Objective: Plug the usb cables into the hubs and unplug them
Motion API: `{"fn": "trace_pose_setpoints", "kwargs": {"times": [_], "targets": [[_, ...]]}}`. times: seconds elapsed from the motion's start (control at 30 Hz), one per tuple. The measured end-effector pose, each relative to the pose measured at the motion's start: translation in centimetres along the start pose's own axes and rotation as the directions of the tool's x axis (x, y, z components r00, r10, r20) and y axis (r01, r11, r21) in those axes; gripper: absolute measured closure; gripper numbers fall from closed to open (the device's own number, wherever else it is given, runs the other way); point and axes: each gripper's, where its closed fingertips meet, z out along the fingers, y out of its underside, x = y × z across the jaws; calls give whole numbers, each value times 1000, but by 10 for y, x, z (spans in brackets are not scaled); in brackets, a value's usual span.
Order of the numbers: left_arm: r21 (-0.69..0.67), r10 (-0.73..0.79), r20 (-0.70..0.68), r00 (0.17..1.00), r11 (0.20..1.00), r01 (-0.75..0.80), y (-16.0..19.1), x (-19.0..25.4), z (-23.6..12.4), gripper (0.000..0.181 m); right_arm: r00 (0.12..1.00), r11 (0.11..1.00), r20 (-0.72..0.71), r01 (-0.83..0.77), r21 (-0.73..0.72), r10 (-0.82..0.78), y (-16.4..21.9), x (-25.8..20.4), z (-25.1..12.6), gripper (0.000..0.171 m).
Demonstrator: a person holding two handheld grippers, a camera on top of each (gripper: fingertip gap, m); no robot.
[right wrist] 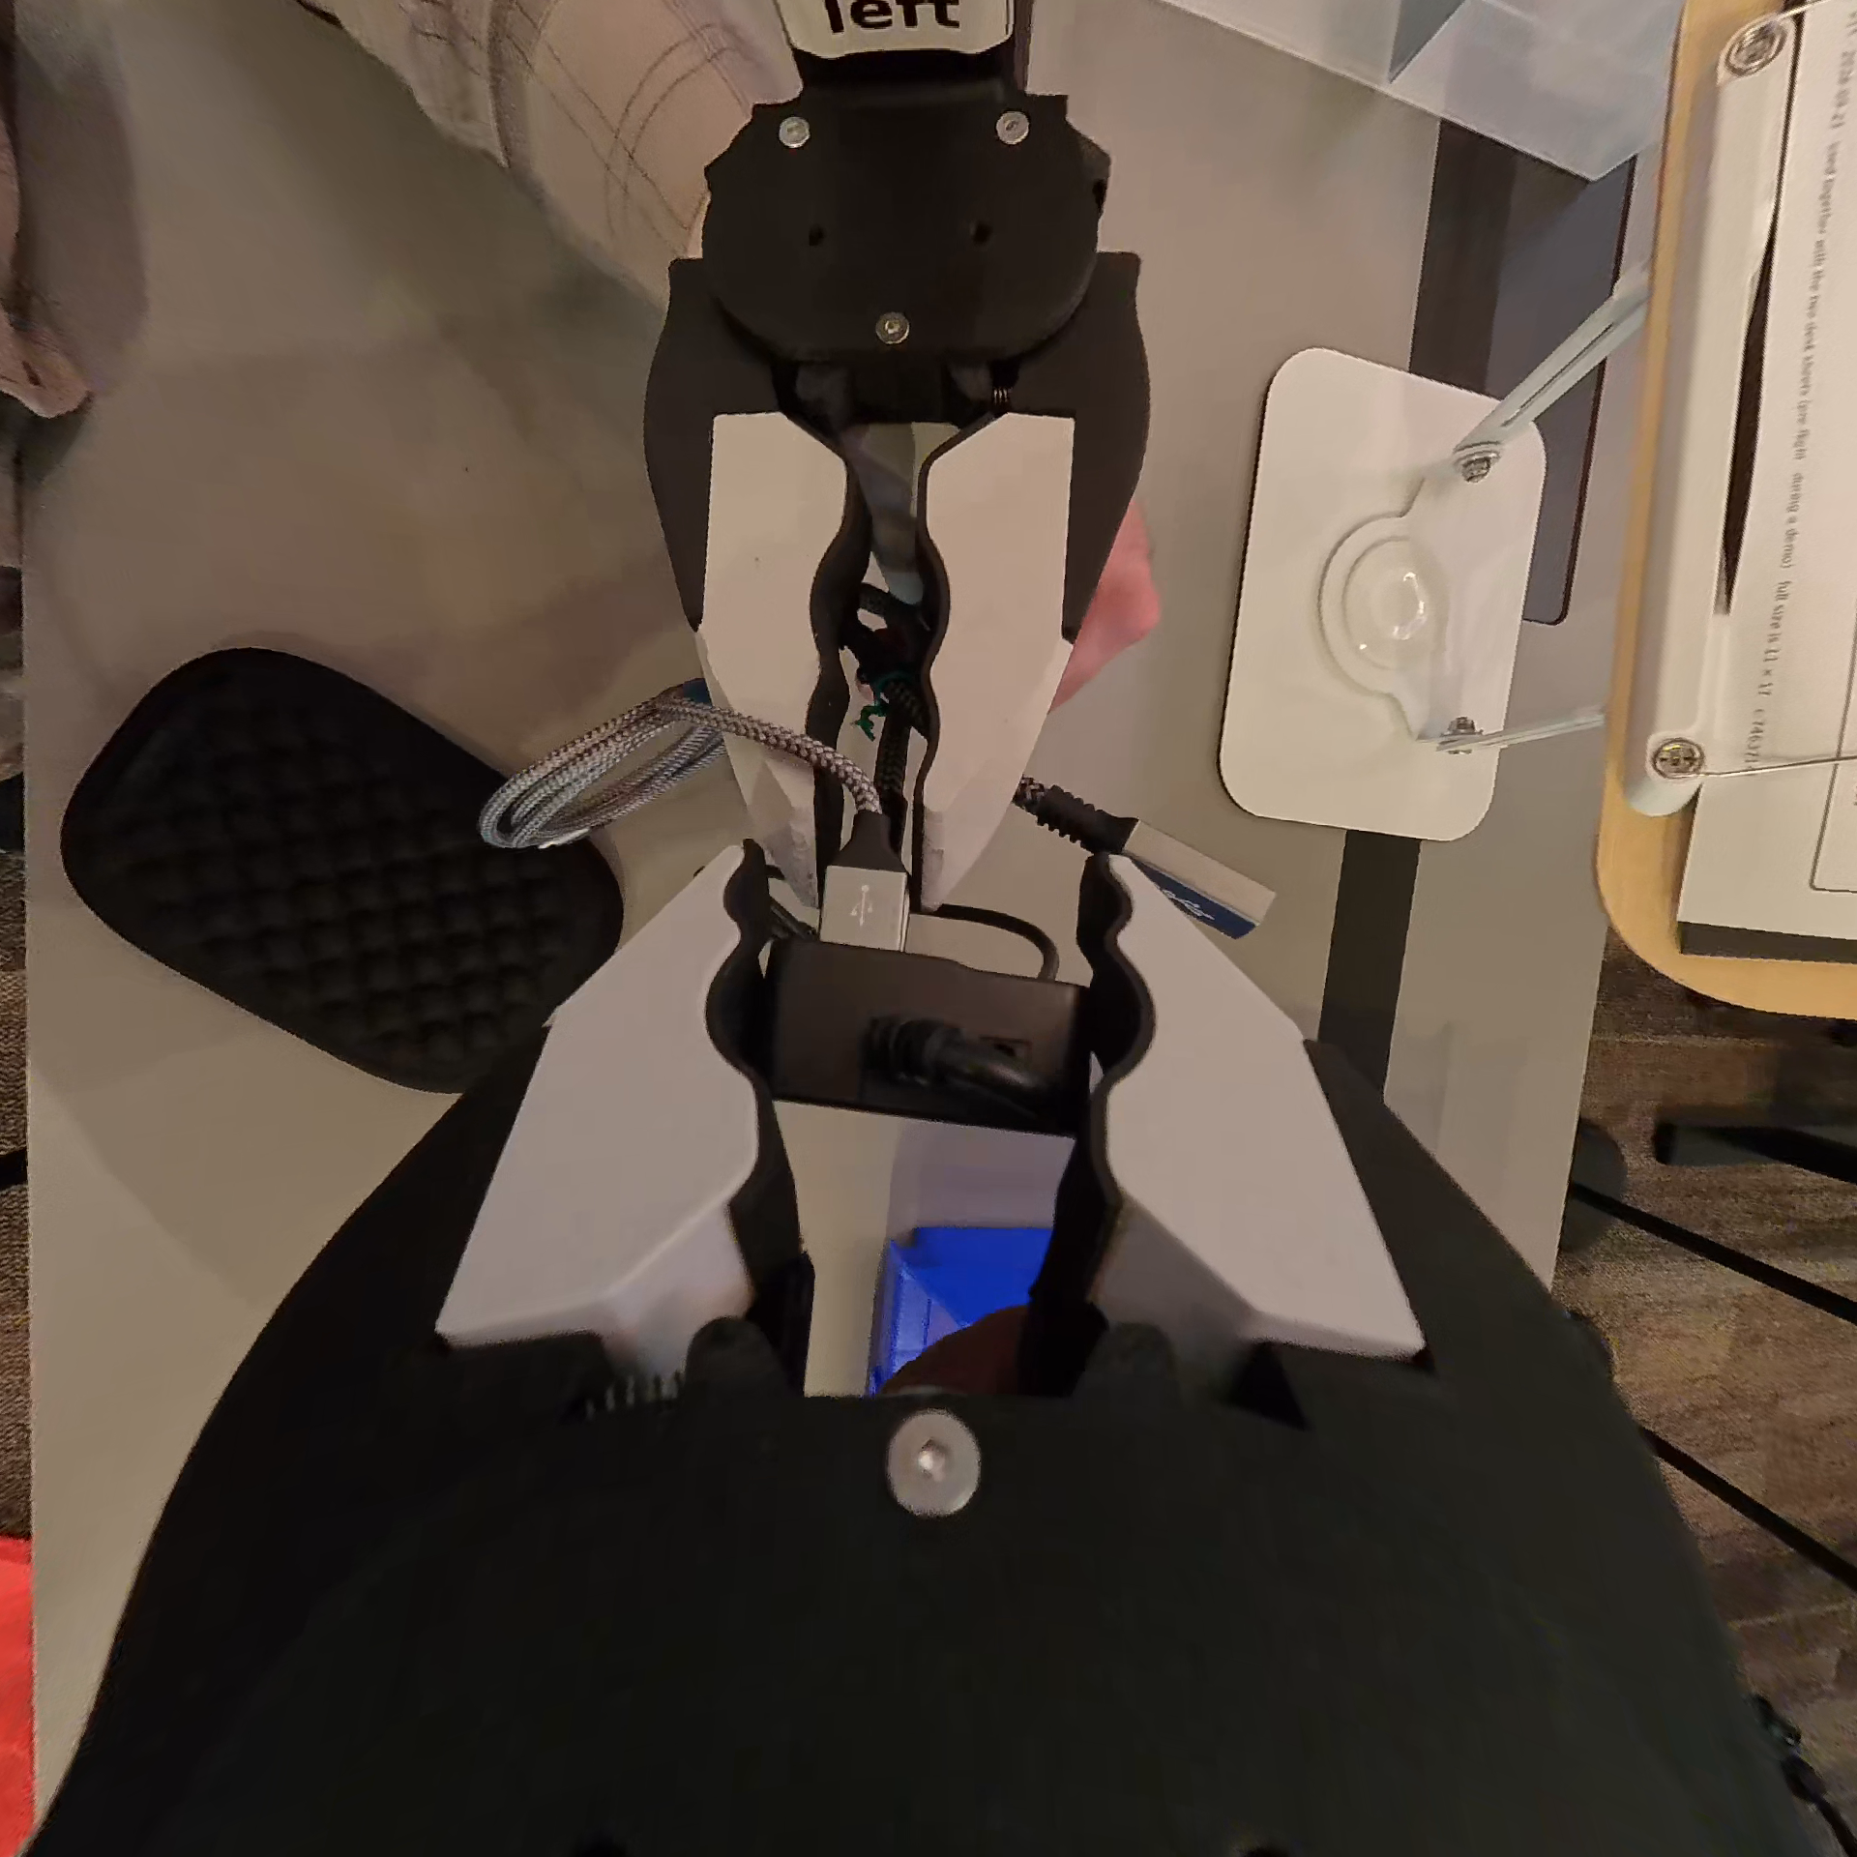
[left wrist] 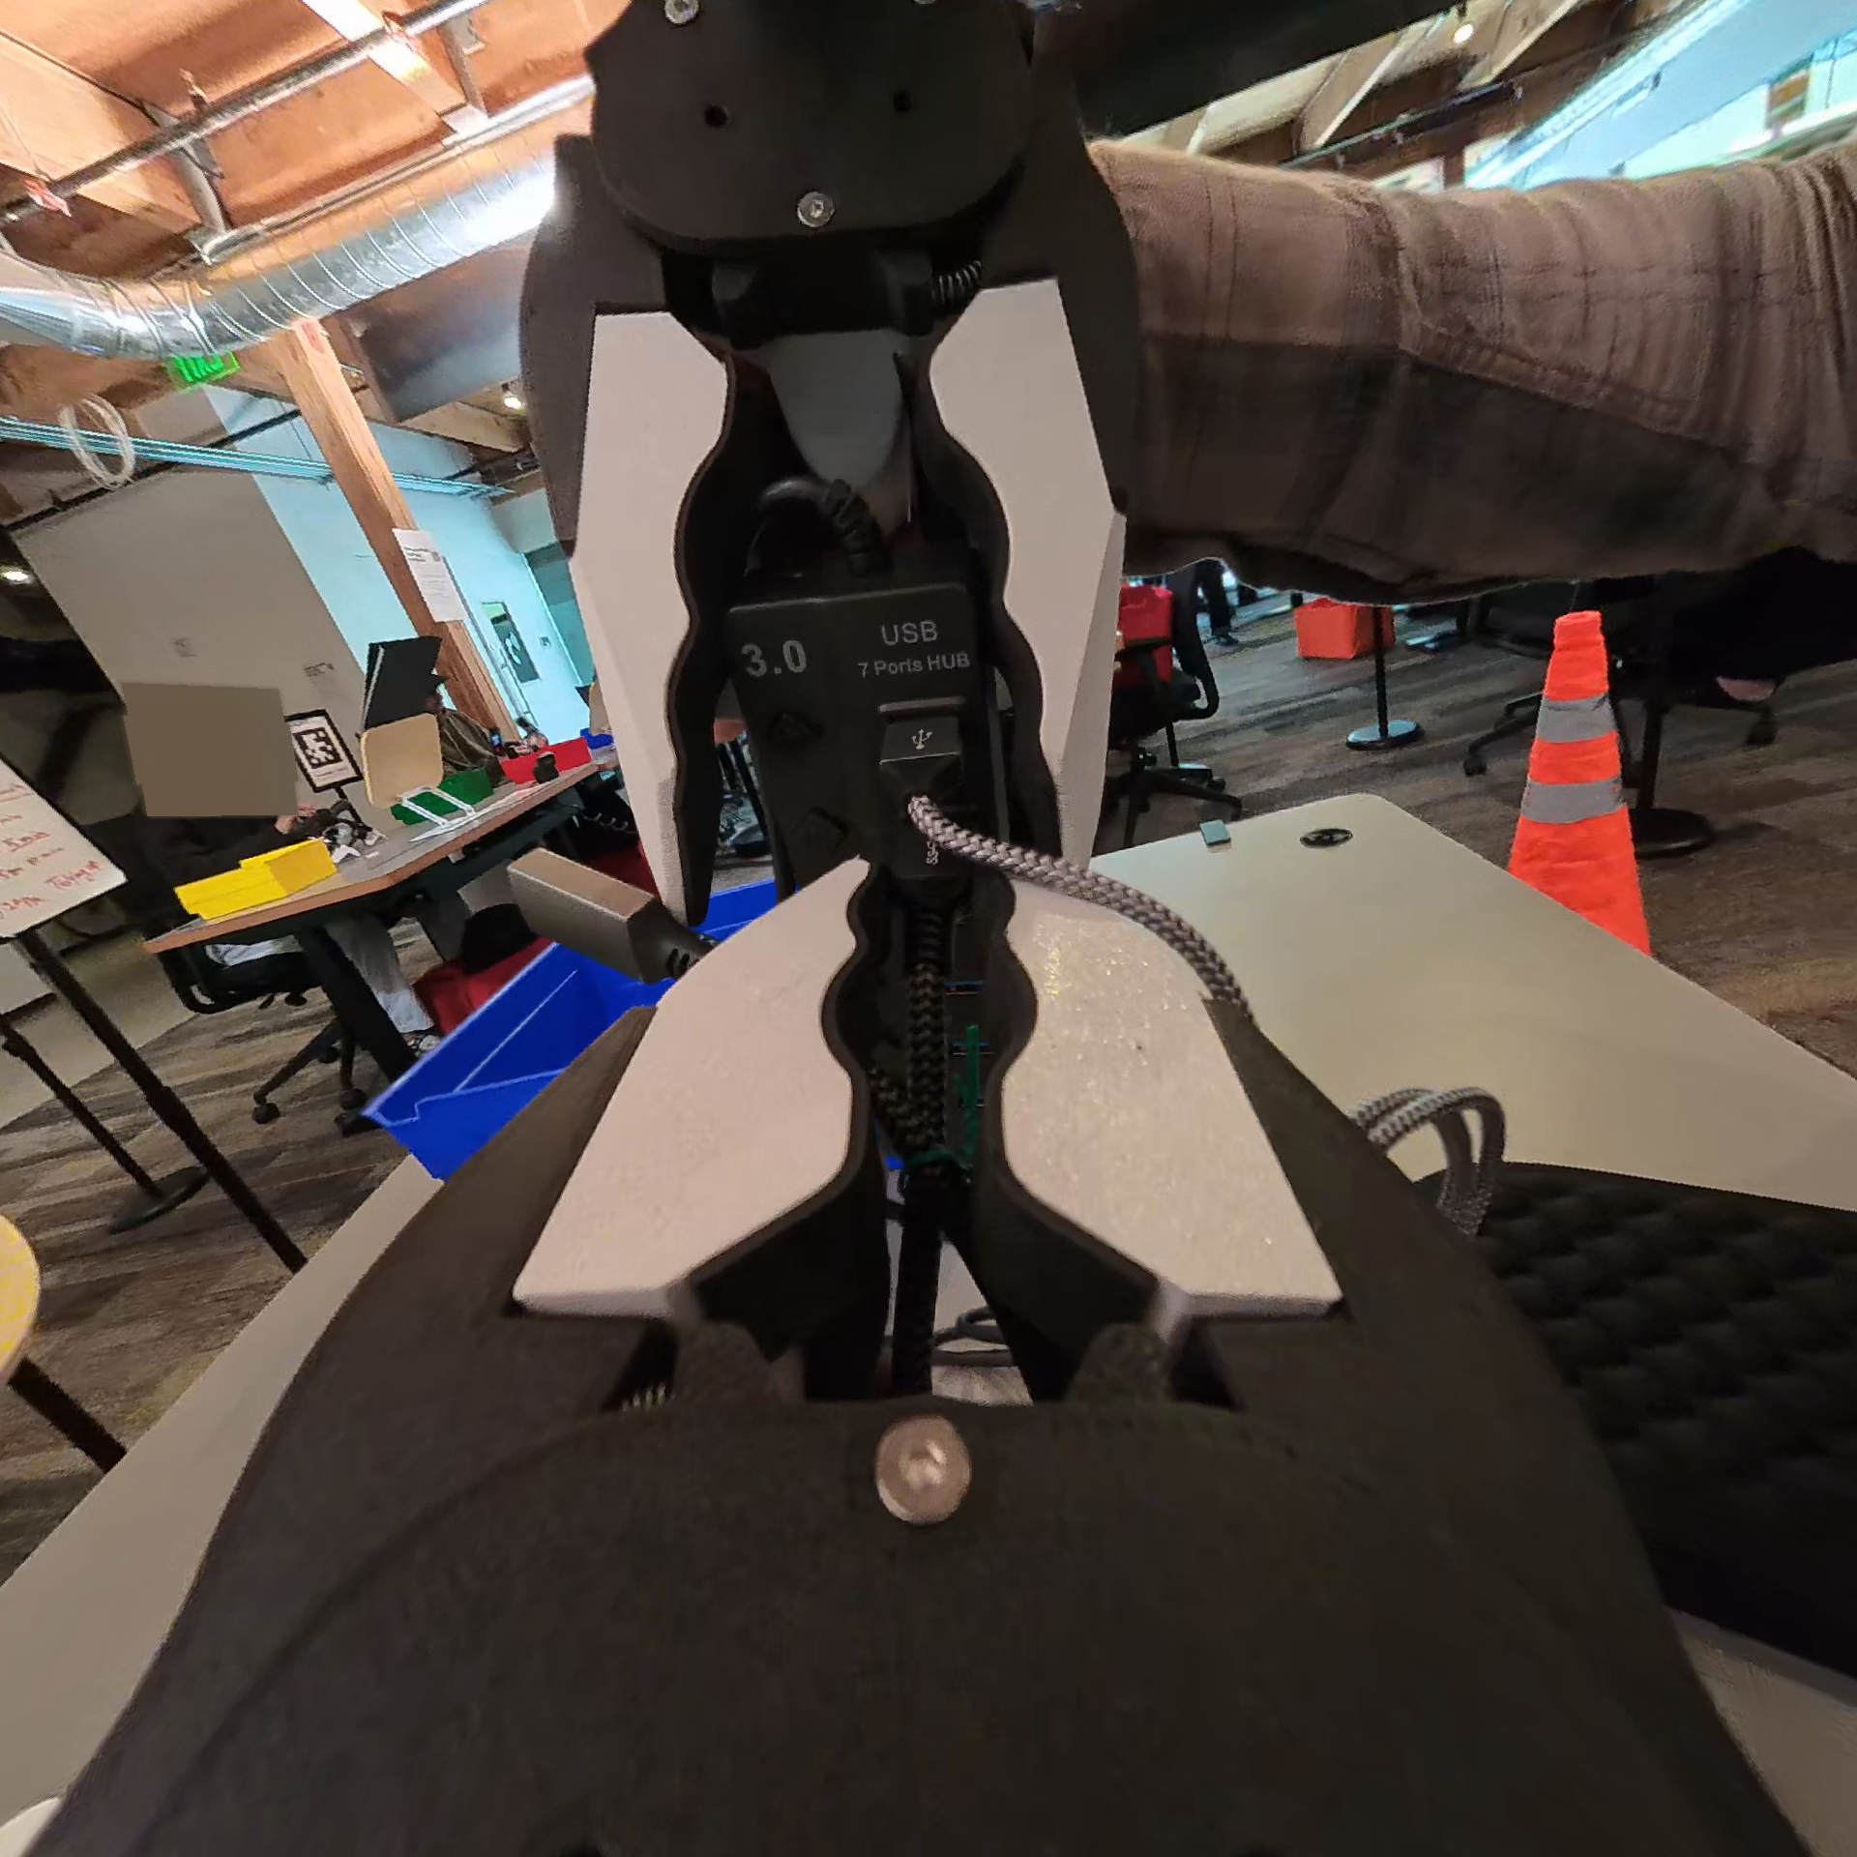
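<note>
My right gripper [right wrist: 919, 876] is shut on a black USB hub [right wrist: 904, 995] and holds it in the air over the table. In the left wrist view it reaches in from the top [left wrist: 879, 874] with the hub [left wrist: 854, 653] between its fingers. A grey plug [left wrist: 919, 749] sits in the hub's first port, also seen from the right [right wrist: 864, 904]. Its grey braided cable [left wrist: 1105, 904] trails to the table. My left gripper [left wrist: 930, 889] is shut on a black braided USB cable [left wrist: 919, 1005] at its plug, just below the grey plug. I cannot tell if that plug is seated.
A white table [left wrist: 1357, 955] lies below with a black mesh pad [left wrist: 1658, 1357] on it. A silver box with a cable [left wrist: 583, 904] hangs at the left above a blue bin [left wrist: 502, 1045]. An orange cone [left wrist: 1578, 784] stands beyond. A white stand base [right wrist: 1377, 603] sits at the right. The grippers are tip to tip, or close to it.
</note>
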Motion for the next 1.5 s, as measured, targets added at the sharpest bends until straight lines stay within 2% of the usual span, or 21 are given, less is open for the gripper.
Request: {"fn": "trace_pose_setpoints", "kwargs": {"times": [0.27,0.5,0.67,0.77,0.93,1.03,1.17,1.23,1.33,1.4,1.5], "targets": [[-37,35,0,999,999,-35,-7,-1,-2,161,1000,1000,-11,-4,24,5,-1,-2,-5,110],[-45,30,-66,997,998,-33,-12,-5,-18,144,999,997,-40,-30,70,33,1,1,-17,110],[37,-118,-150,982,991,125,-24,-26,-53,143,997,993,-60,-40,111,47,-1,3,-27,110],[3,-157,-129,979,987,159,-12,-39,-61,146,998,993,-58,-28,112,35,-3,1,-27,110],[28,-301,-107,948,952,306,7,-65,-82,152,1000,987,-20,6,161,-3,-21,-11,-24,110],[-60,-312,-115,943,950,307,27,-59,-76,147,998,976,28,42,215,-49,-40,-24,-18,110],[-151,-358,-288,888,933,327,34,-17,-58,132,985,951,99,104,291,-138,-72,-46,-11,110],[-162,-401,-406,821,916,367,26,7,-54,128,974,940,142,123,319,-175,-83,-56,-8,110],[-195,-439,-548,712,895,401,17,33,-61,131,950,922,206,149,358,-233,-94,-75,-7,110],[-185,-457,-630,627,873,451,6,44,-70,118,944,913,216,155,378,-249,-99,-79,-8,110],[-198,-449,-675,585,875,442,1,56,-72,115,936,905,223,169,390,-271,-104,-82,-8,110]]}}
